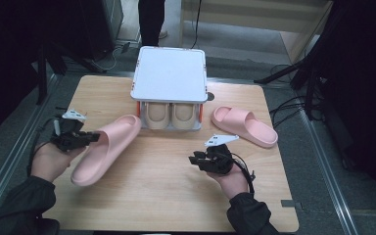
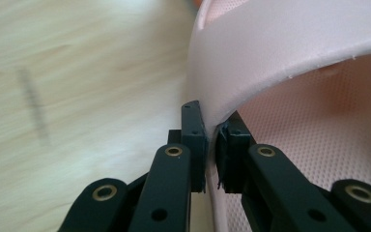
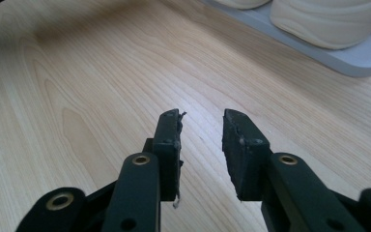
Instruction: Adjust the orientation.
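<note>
The wooden table (image 1: 176, 196) is bearing a pink slipper (image 1: 108, 149) lying toward nine o'clock. The left gripper (image 1: 90, 138) is clamping the slipper's strap edge. At five o'clock, the right gripper (image 1: 195, 160) is hovering, jaws apart.

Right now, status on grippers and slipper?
Left gripper clamped on pink slipper strap. Right gripper open, empty. Second slipper right of rack. Nothing blocking.

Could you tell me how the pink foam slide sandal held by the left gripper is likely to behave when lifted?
The pink foam slide sandal probably lifts easily: thick, moulded foam looks light. The left gripper pinches only the strap's edge, so it may bend there and let the sandal swing. Its textured footbed suggests little slipping.
</note>
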